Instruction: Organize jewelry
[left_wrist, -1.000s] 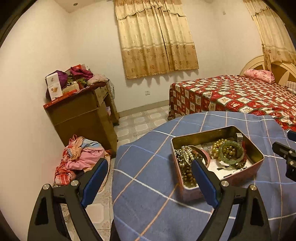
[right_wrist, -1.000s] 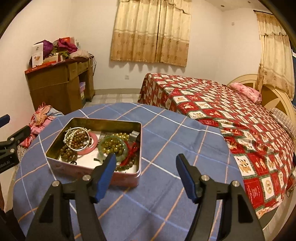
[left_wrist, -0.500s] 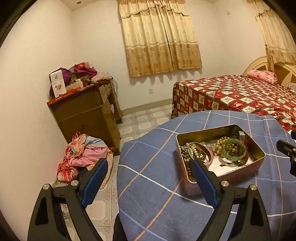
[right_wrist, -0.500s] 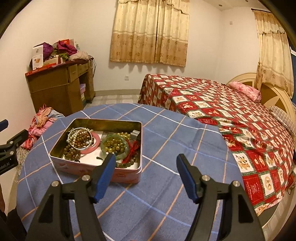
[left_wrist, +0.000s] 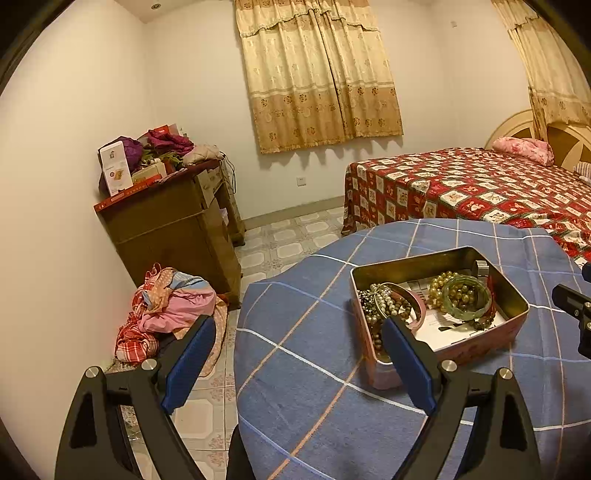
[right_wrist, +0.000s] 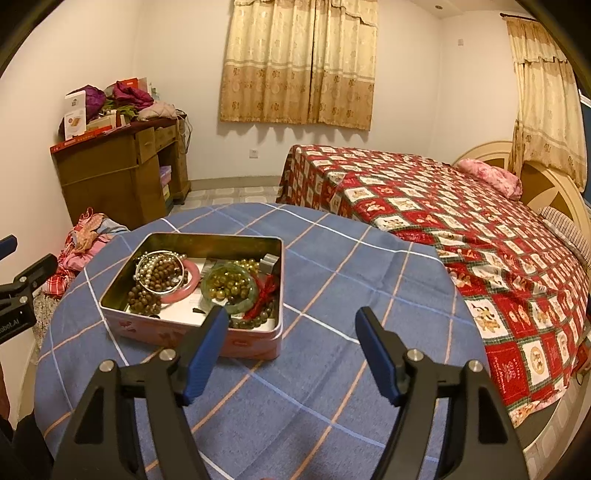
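Both grippers, left gripper (left_wrist: 297, 360) and right gripper (right_wrist: 291, 349), hover with jaws wide apart and empty above the table (right_wrist: 332, 280), the jewelry tin (right_wrist: 243, 341) ahead, near each inner jaw, presumably staged for picking.

Home bedroom. Large bed with a red patchwork-print bedspread (right_wrist: 443, 221), pink floral pillow (right_wrist: 489, 175) against a cream and brown rounded wooden headboard (right_wrist: 546, 188). Beige patterned curtains (right_wrist: 299, 62) over the window on a plain white wall, second matching curtain (right_wrist: 546, 92) behind the headboard. Brown wooden dresser (left_wrist: 173, 225) piled with clothes and boxes, heap of pink and plaid laundry (left_wrist: 166, 310) on the tiled floor (left_wrist: 280, 243) beside it. Round counter with a blue checked cloth (right_wrist: 332, 280) near the bed.
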